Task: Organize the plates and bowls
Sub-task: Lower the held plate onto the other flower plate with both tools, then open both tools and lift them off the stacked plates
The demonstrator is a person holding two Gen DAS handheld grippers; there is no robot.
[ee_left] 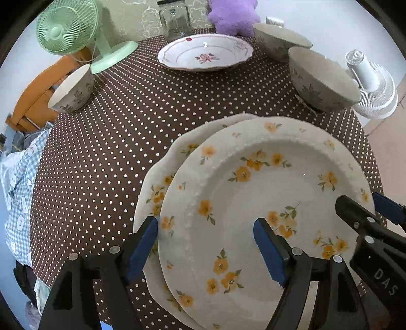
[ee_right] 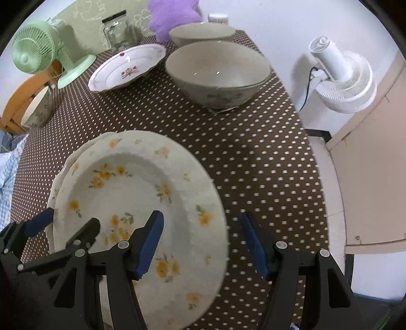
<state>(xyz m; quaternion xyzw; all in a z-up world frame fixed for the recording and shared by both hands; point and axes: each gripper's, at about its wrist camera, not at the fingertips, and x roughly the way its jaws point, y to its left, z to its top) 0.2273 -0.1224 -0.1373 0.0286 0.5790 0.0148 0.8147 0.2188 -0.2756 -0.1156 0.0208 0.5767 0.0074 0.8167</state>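
Three plates (ee_left: 266,203), three bowls (ee_left: 322,78), two fans (ee_left: 66,28), one jar (ee_left: 175,20).

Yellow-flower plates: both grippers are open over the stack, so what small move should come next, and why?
Probably close the right gripper on the near-right rim of the top yellow-flower plate, which sits between its open fingers. That plate lies offset on the lower plate, so nudging it left would square the stack. The left gripper also straddles the opposite rim and could steady it.
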